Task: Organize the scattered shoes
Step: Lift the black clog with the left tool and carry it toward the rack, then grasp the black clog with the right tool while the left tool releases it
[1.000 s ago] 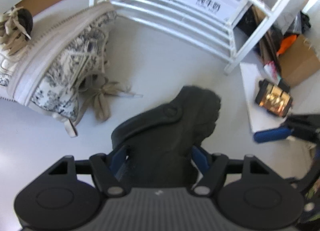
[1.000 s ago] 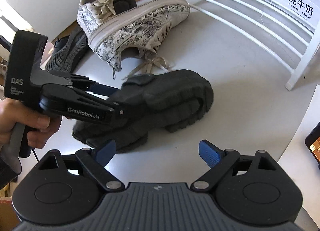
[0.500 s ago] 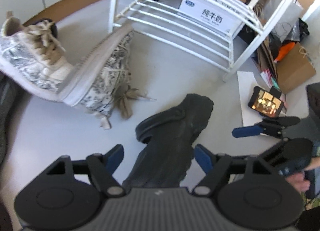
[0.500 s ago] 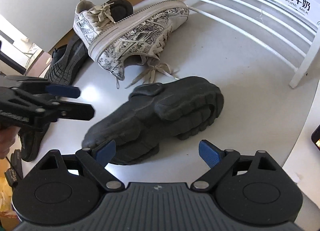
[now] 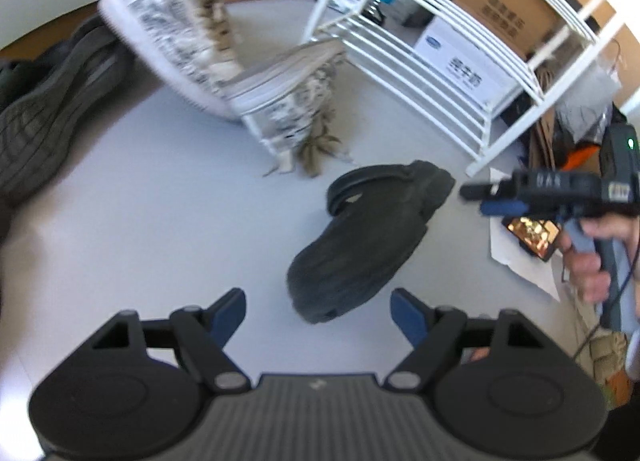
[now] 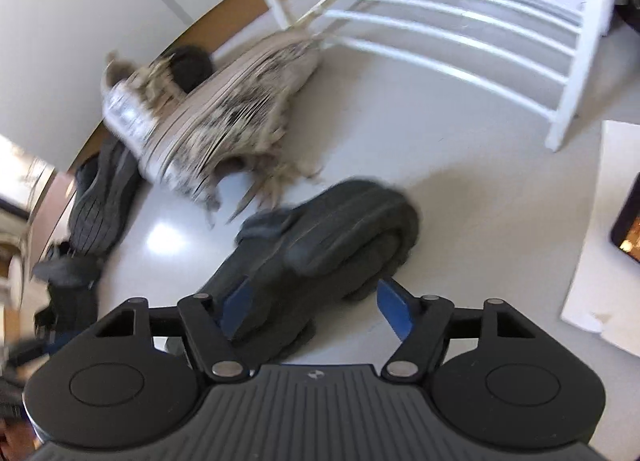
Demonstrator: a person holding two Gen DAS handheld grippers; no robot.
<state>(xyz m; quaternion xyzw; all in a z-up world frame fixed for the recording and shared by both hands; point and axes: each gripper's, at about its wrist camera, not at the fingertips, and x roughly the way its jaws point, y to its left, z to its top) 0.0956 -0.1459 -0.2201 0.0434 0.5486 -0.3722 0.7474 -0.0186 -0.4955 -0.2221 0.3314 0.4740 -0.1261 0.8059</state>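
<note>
Left wrist view: my left gripper (image 5: 318, 311) hangs released, nothing between its blue pads, with the black shoe (image 5: 368, 237) on the floor just beyond its fingertips and a little toward the right pad. The shoe's long axis runs from that near end up and rightward, its far end pointing at the foot of the white rack (image 5: 436, 61); my right gripper (image 5: 500, 199) reaches in beside that far end. The patterned sneakers (image 5: 224, 61) lie farther from me than the black shoe, leaning near the rack's left post. Right wrist view: my right gripper (image 6: 312, 305) has just been closing, and the black shoe (image 6: 332, 245) now sits between its jaws — the left pad looks to be against the shoe's side, the right pad apart from it, so I judge it not yet clamped. Here the shoe stretches away from the jaws toward the rack (image 6: 460, 21). The right hand is plainly the nearer one — the coming squeeze turns on straddling the shoe across its narrow width, not along its length.
</note>
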